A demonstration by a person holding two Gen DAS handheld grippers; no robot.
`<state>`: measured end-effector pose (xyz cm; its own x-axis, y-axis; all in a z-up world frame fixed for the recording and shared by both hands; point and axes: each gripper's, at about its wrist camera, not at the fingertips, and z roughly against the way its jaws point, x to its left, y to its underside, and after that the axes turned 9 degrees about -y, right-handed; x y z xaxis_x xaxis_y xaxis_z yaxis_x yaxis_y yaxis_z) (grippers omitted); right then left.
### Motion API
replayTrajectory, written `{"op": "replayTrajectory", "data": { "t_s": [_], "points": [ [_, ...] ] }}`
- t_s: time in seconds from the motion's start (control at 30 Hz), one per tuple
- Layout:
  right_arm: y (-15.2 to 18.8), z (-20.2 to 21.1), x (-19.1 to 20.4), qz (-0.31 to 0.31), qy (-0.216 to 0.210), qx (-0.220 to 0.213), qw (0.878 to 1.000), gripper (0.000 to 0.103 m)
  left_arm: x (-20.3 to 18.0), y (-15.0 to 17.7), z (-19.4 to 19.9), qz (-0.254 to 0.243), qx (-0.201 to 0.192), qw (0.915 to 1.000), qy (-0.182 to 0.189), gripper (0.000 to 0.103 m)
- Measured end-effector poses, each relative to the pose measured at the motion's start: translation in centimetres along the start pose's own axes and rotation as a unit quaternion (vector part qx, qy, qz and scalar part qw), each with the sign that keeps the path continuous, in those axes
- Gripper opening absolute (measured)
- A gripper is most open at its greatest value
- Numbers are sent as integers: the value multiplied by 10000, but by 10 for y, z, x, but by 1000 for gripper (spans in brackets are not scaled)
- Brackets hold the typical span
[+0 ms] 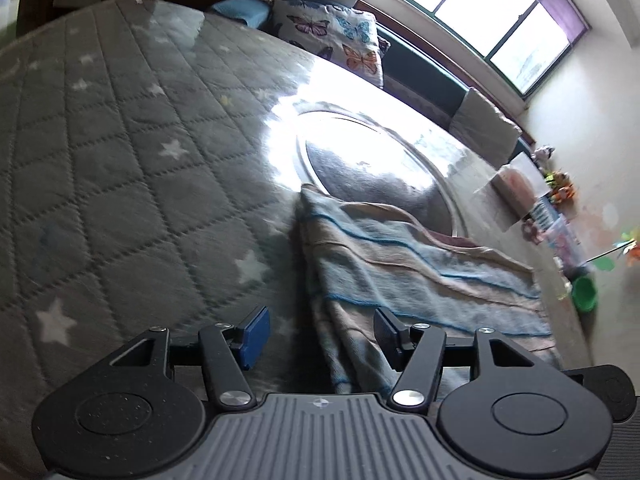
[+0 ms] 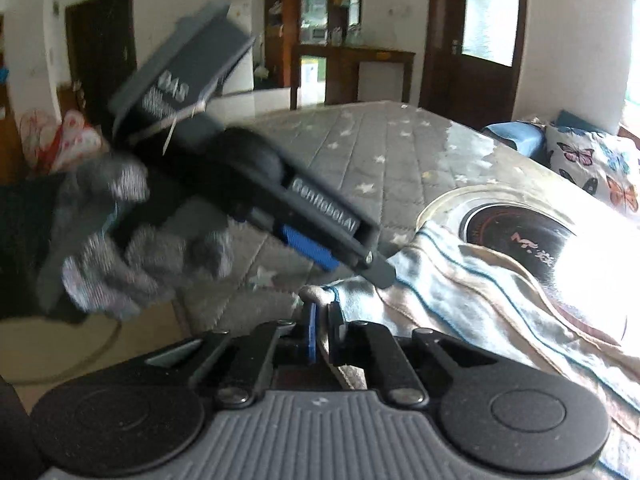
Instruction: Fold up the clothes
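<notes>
A striped blue and beige cloth (image 1: 420, 276) lies on the grey quilted mattress (image 1: 120, 168) with white stars. My left gripper (image 1: 320, 336) is open just above the cloth's near edge, one blue pad (image 1: 254, 336) over bare mattress, the other finger over the cloth. In the right wrist view my right gripper (image 2: 322, 334) is shut on a corner of the striped cloth (image 2: 460, 280). The left gripper (image 2: 320, 240), held in a gloved hand, hangs open above that corner, blurred.
A round label (image 1: 380, 168) under shiny plastic lies on the mattress beyond the cloth. A butterfly pillow (image 1: 340, 40) and a blue cushion (image 1: 244, 10) sit at the far edge. Toys and a green cup (image 1: 584, 294) stand by the wall. Doors and a wooden shelf (image 2: 320, 28) stand behind.
</notes>
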<state>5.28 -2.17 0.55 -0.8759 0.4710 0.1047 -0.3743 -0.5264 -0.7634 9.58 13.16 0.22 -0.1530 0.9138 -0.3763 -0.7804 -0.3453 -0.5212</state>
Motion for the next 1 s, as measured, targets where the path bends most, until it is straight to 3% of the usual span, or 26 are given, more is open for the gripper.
{"op": "replayTrajectory", "data": {
  "t_s": [0.07,0.17,0.23,0.33,0.53,0.7,0.87,1.0],
  "points": [
    [-2,8,-3,-100,-38,-130,9999,5,-2,-2,-4,150,131,9996,189,59],
    [-3,20,-5,-194,-89,-292,9993,4,-3,-3,-13,393,321,9973,533,40],
    [-2,26,-4,-216,-114,-369,9990,4,-7,-4,-20,439,390,9963,625,22],
    [2,31,-7,-304,-151,-398,9986,4,-8,-4,-23,431,406,9964,608,12],
    [9,51,-28,-672,-56,-541,9963,10,-7,-5,-24,429,401,9966,585,12],
    [22,57,-77,-1144,805,-451,9891,10,-9,-5,-21,390,345,9969,596,11],
    [39,47,-134,-1613,1794,-250,9701,10,-14,-7,-18,356,287,9970,621,11],
    [49,31,-153,-1656,2037,-129,9648,9,-19,-12,-13,319,232,9972,642,11]
  ]
}}
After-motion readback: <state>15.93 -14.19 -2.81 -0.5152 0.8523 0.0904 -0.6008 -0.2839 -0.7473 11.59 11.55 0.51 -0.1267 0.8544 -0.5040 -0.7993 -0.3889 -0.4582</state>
